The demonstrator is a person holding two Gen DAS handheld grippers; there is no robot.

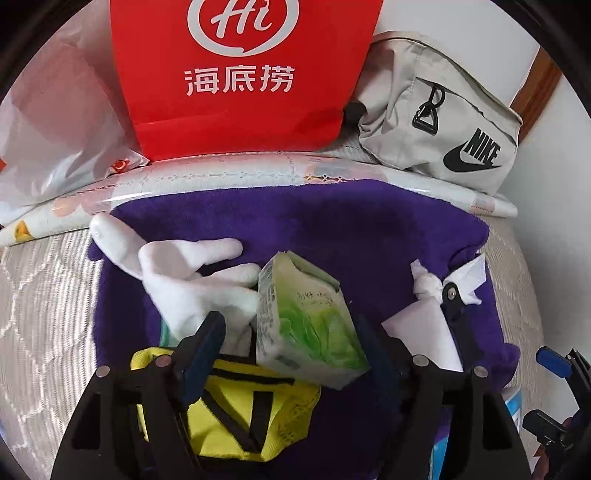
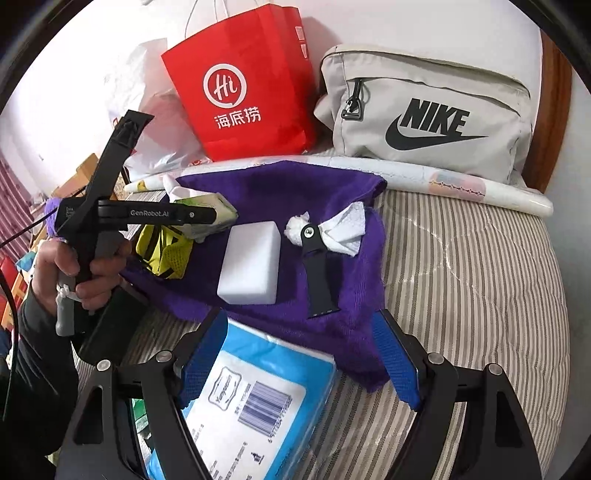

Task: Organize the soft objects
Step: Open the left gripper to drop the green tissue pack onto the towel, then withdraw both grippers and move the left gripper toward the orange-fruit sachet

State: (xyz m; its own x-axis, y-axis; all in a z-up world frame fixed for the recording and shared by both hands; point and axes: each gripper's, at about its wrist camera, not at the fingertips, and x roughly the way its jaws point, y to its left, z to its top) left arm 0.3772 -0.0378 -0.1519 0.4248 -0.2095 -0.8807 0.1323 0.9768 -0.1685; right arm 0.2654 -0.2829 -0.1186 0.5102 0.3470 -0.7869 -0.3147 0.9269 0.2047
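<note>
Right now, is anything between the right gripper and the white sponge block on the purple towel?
Yes: a blue tissue pack lies low between the right gripper's open fingers, short of the white sponge block. Beyond the pack, only bare purple towel.

Bed (image 2: 480,280): striped quilted cover, grey-brown and white, fills the foreground.
Wall (image 2: 406,22): plain white, directly behind the bed.
Headboard (image 2: 554,110): curved brown wood edge, at right against the wall.
Patterned roll (image 2: 461,184): pale printed sheet with a glossy surface, lying along the back of the bed.
Far left: cluttered area with wooden furniture (image 2: 79,173) and a red-striped fabric (image 2: 14,206); details unclear.
Light: even, soft daylight tone; no window in view.
</note>
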